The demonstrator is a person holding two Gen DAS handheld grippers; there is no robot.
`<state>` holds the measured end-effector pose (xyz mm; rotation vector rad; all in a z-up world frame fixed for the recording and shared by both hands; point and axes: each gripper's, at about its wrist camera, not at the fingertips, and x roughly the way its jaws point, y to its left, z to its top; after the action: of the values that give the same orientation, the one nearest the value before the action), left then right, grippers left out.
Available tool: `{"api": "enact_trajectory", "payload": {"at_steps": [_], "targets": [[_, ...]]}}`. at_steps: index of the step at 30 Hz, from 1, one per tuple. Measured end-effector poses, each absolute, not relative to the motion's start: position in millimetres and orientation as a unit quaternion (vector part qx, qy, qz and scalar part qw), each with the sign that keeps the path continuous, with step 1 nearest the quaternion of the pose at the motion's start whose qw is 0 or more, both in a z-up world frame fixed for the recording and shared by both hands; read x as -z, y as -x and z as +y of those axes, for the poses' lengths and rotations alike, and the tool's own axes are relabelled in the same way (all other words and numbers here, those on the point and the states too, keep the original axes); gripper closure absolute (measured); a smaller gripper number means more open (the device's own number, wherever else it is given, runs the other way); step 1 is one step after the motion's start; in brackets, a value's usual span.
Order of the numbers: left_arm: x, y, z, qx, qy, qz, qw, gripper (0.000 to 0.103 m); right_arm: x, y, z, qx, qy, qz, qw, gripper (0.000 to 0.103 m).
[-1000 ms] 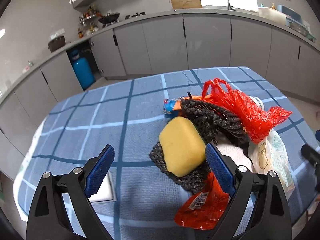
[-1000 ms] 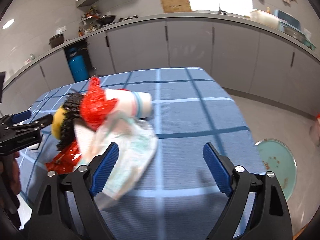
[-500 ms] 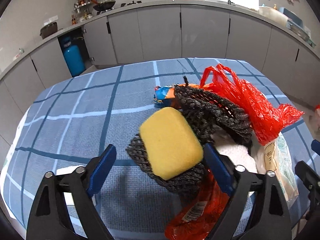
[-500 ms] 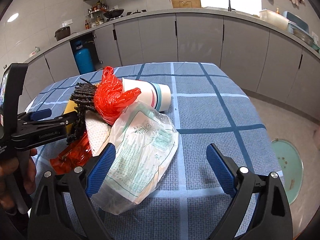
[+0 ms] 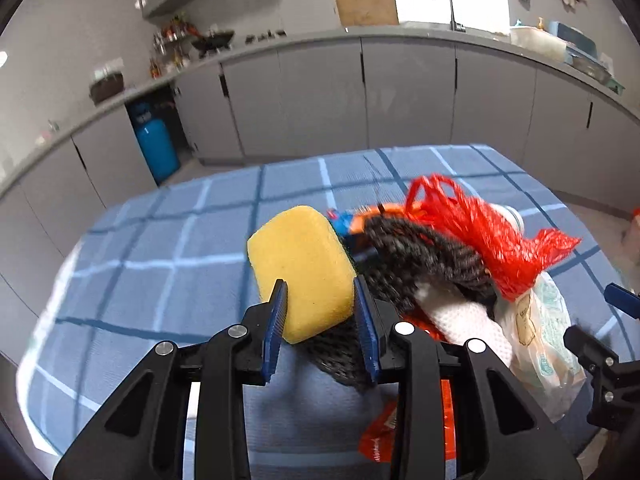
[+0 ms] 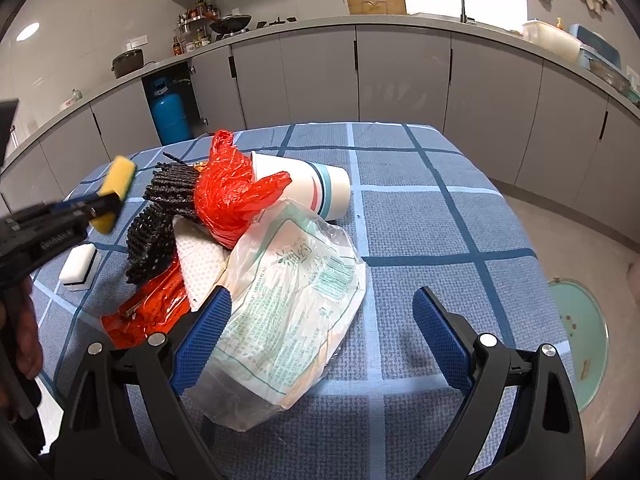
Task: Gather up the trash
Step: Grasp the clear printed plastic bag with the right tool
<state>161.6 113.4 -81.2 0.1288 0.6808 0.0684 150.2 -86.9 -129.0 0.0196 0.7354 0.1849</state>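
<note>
My left gripper (image 5: 320, 308) is shut on a yellow sponge (image 5: 304, 268) and holds it above the blue checked tablecloth (image 5: 160, 280); the sponge also shows in the right wrist view (image 6: 114, 192). A trash pile lies beside it: a black woven mat (image 6: 160, 216), a red plastic bag (image 6: 228, 196), a paper cup (image 6: 308, 188), a white paper towel (image 6: 196, 256), a red wrapper (image 6: 148, 312) and a clear printed bag (image 6: 292, 304). My right gripper (image 6: 320, 332) is open, its left finger next to the clear bag.
A white sponge (image 6: 78, 268) lies on the cloth left of the pile. A teal round lid (image 6: 580, 340) lies on the floor to the right. Grey cabinets (image 6: 400, 80) and a blue gas cylinder (image 6: 170, 116) stand behind the table.
My left gripper closed on the yellow sponge and lifted it off the black mat. My right gripper moved slightly closer to the clear bag and stayed open.
</note>
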Motion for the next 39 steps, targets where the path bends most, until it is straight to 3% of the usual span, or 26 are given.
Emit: {"api": "enact_trajectory", "payload": {"at_steps": [17,20,22,25,31,39], "targets": [[88,-157,108,-0.044,-0.095,0.335,0.936,0.069,152,-161,-56,-0.121,0.007,0.399,0.909,0.014],[85,-153,107,-0.043,-0.096,0.330,0.938,0.069,161,-165,-57,-0.141,-0.011,0.424,0.895,0.030],[83,-151,107,-0.043,-0.094,0.328,0.939,0.069,165,-165,-57,-0.155,-0.020,0.433,0.888,0.057],[80,-150,105,-0.044,-0.096,0.325,0.940,0.069,159,-160,-56,-0.168,-0.018,0.424,0.890,0.071],[65,-141,98,-0.039,-0.101,0.309,0.945,0.069,138,-148,-68,-0.159,-0.015,0.392,0.906,0.081],[46,-134,79,-0.022,-0.111,0.288,0.951,0.069,111,-138,-99,-0.129,-0.016,0.356,0.926,0.082]]}}
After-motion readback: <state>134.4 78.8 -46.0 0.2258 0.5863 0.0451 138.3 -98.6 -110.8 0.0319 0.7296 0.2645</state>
